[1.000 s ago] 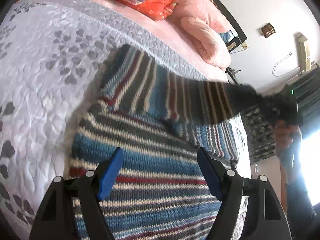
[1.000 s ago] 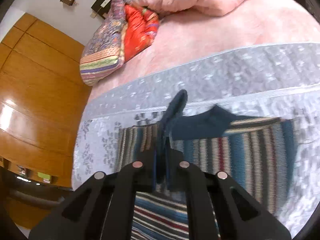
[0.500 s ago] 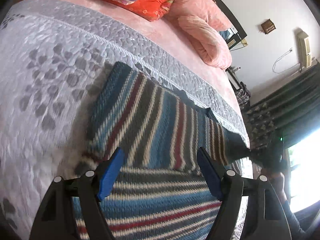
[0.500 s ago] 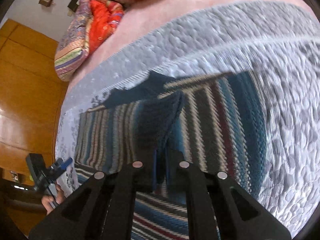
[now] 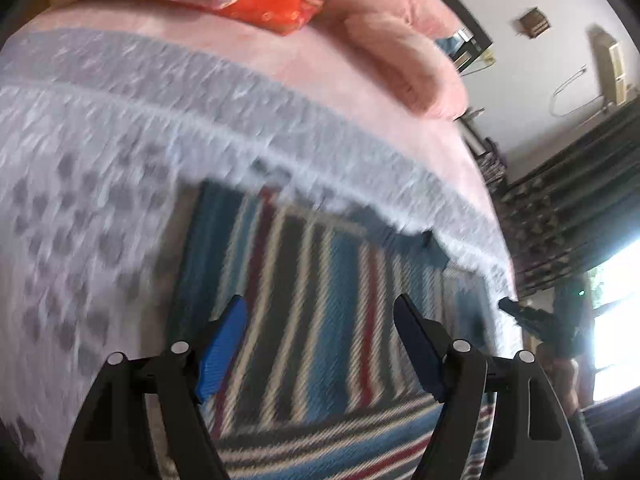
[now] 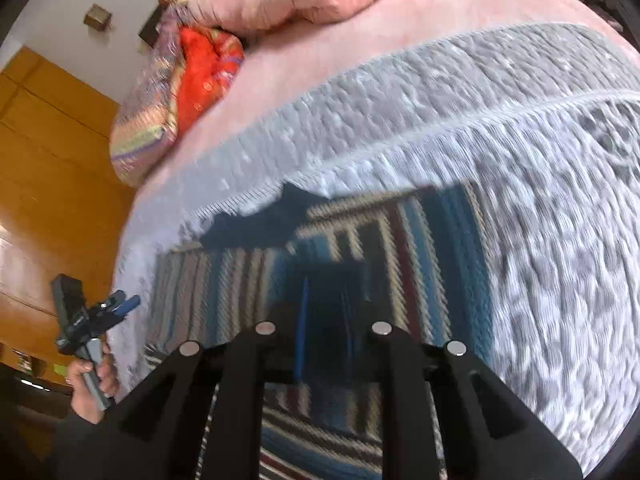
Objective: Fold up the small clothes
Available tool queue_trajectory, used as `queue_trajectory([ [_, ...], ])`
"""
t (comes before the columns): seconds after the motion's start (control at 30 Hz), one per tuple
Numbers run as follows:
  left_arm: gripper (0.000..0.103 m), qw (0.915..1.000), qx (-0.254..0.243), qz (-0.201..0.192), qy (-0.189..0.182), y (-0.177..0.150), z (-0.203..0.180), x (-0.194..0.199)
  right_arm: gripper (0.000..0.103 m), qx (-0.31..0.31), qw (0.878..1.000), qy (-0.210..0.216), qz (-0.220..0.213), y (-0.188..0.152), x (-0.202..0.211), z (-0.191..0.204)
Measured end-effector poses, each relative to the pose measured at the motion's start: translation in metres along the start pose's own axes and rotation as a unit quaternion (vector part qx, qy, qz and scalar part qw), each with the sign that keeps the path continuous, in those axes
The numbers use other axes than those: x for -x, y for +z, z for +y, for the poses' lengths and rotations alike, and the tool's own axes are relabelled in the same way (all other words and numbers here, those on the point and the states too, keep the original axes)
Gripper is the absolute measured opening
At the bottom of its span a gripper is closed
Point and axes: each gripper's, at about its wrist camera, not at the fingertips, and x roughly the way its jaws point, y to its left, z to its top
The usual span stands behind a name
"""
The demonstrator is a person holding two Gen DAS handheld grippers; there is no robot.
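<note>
A knitted sweater (image 5: 304, 264) striped in blue, grey, red and cream lies flat on the grey quilt (image 5: 120, 152). Its sleeve part is folded across the body, and its dark navy neck edge (image 6: 256, 228) touches the quilt's border. My left gripper (image 5: 320, 320) hovers open just above the stripes with nothing between its blue pads (image 5: 224, 340). In the right wrist view my right gripper (image 6: 326, 312) is low over the sweater (image 6: 420, 240), its fingers slightly apart over dark fabric that is blurred. Each gripper also shows small in the other's view, hand-held: right gripper (image 5: 528, 316), left gripper (image 6: 120, 306).
Beyond the quilt lie a pink bedsheet (image 6: 320, 60), a pink bolster (image 5: 404, 64) and bright orange and striped pillows (image 6: 192, 76). A wooden wardrobe (image 6: 52, 160) stands on one side. Dark curtains (image 5: 568, 200) and a bright window are on the other.
The right gripper lowered the lifted sleeve across the sweater's body, and its fingers have parted. The left gripper has moved up towards the neck edge, still open.
</note>
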Motion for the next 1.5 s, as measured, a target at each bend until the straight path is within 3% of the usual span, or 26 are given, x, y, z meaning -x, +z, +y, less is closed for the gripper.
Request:
queue_trajectory([
  [0.13,0.075,0.9993,0.027,0.019,-0.019,0.019,0.007,-0.028,0.015,-0.004,0.999,0.016,0.050,0.004,-0.034,-0.002],
  [0.2,0.075,0.9985,0.038,0.037,-0.008,0.021,0.014,-0.046,0.013,-0.006,0.996,0.020,0.085,-0.007,-0.054,-0.008],
  [0.23,0.074,0.9980,0.040,0.049,0.007,0.020,0.020,-0.056,0.008,-0.002,0.996,0.009,0.090,-0.010,-0.059,-0.010],
  [0.27,0.069,0.9975,0.039,0.056,0.018,0.018,0.023,-0.063,0.000,0.006,0.996,-0.006,0.091,-0.015,-0.062,-0.012],
  [0.37,0.067,0.9974,0.024,0.062,0.028,0.016,0.021,-0.064,0.000,-0.007,0.996,0.006,0.086,-0.014,-0.058,-0.018],
  [0.4,0.067,0.9976,0.024,0.062,0.018,0.015,0.018,-0.059,0.006,-0.006,0.997,0.016,0.080,-0.015,-0.049,-0.015],
  [0.5,0.067,0.9960,0.006,0.074,-0.049,-0.002,0.004,-0.038,0.007,0.006,0.995,0.054,0.081,-0.032,-0.029,-0.004],
  [0.57,0.067,0.9934,-0.017,0.093,-0.065,-0.024,-0.004,-0.033,0.007,0.007,0.994,0.058,0.093,-0.046,-0.030,-0.002],
  [0.63,0.067,0.9925,-0.028,0.111,-0.044,-0.039,-0.003,-0.039,0.003,0.017,0.994,0.025,0.107,-0.059,-0.043,-0.005],
  [0.73,0.066,0.9936,-0.044,0.104,0.004,-0.052,0.000,-0.045,0.002,0.009,0.994,0.022,0.103,-0.064,-0.043,-0.006],
  [0.77,0.066,0.9942,-0.039,0.100,0.001,-0.053,-0.002,-0.041,0.008,0.007,0.995,0.028,0.097,-0.063,-0.036,-0.003],
  [0.83,0.068,0.9943,-0.035,0.088,-0.048,-0.058,-0.012,-0.024,0.010,0.008,0.997,0.035,0.070,-0.064,-0.011,-0.001],
  [0.93,0.072,0.9933,-0.056,0.100,-0.017,-0.072,-0.016,-0.027,0.010,-0.021,0.999,0.010,0.041,-0.069,0.009,-0.022],
  [1.0,0.072,0.9924,-0.046,0.115,-0.001,-0.079,-0.004,-0.038,0.005,-0.043,0.997,-0.024,0.054,-0.070,0.000,-0.039],
  [1.07,0.072,0.9934,-0.039,0.108,-0.002,-0.079,-0.002,-0.037,0.003,-0.039,0.997,-0.025,0.068,-0.073,-0.011,-0.046],
  [1.13,0.075,0.9942,-0.017,0.106,-0.004,-0.081,-0.005,-0.024,0.016,-0.045,0.997,-0.007,0.059,-0.073,0.004,-0.042],
  [1.17,0.077,0.9944,-0.012,0.105,-0.008,-0.087,-0.006,-0.011,0.028,-0.049,0.997,0.010,0.051,-0.073,0.016,-0.039],
  [1.3,0.083,0.9943,-0.004,0.106,-0.009,-0.128,0.006,0.045,0.035,-0.057,0.997,0.019,0.046,-0.099,0.067,-0.038],
  [1.4,0.084,0.9907,0.032,0.132,-0.003,-0.176,0.028,0.083,0.047,-0.066,0.994,-0.013,0.087,-0.152,0.093,-0.046],
  [1.5,0.084,0.9849,0.062,0.161,0.002,-0.230,0.044,0.112,0.050,-0.091,0.986,-0.040,0.134,-0.229,0.110,-0.058],
])
